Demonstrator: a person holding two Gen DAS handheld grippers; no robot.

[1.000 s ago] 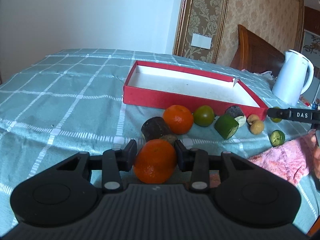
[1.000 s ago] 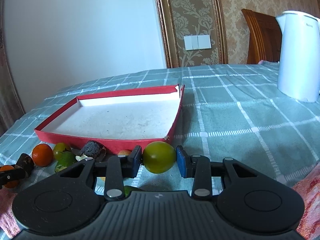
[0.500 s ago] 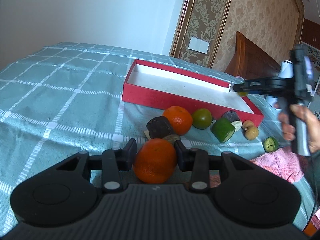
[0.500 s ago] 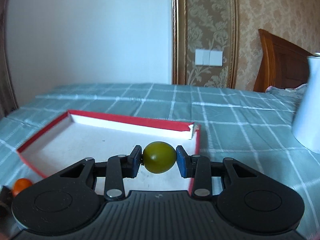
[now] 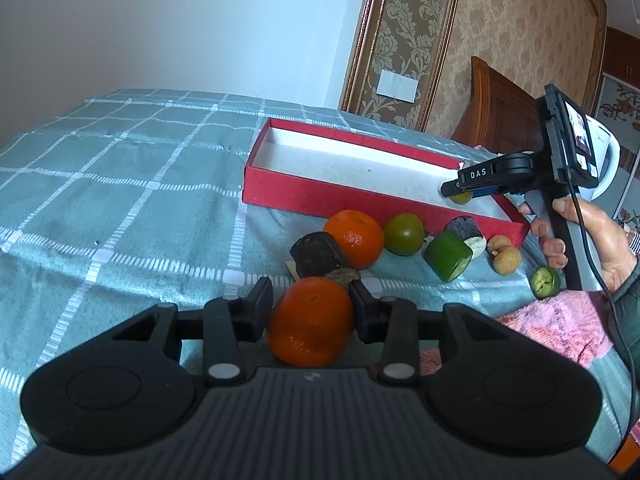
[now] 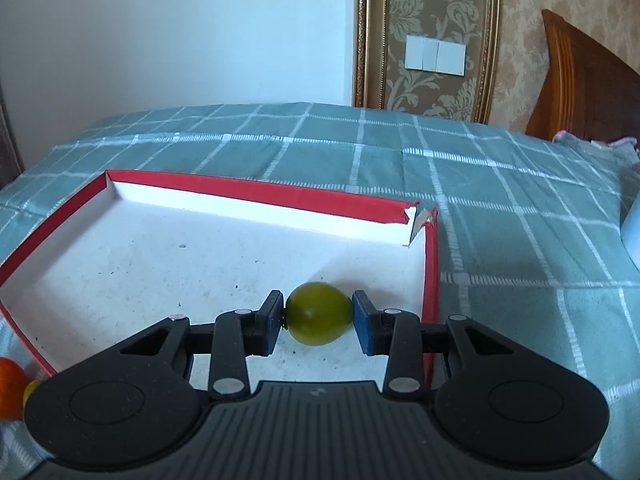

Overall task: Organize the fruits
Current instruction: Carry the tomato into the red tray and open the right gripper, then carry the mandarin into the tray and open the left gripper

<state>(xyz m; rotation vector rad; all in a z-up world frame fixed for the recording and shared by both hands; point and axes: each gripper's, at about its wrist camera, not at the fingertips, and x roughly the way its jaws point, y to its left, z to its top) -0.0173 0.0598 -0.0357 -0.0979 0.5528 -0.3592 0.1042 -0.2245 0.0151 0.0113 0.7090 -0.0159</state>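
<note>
Left claw (image 5: pixel 310 312) was clamped on an orange (image 5: pixel 310 322), while the right claw (image 6: pixel 319 316) gripped a green fruit (image 6: pixel 319 314) inside the red tray (image 6: pixel 256 196).

**Orange in my left tongs**

My left tongs (image 5: pixel 310 312) clamp an orange (image 5: pixel 310 322) above the checked bench (image 5: pixel 120 200). My right tongs (image 5: pixel 460 192) hold a green fruit (image 5: pixel 461 198) inside the red box (image 5: pixel 320 196). More fruit lies before the box.
</note>
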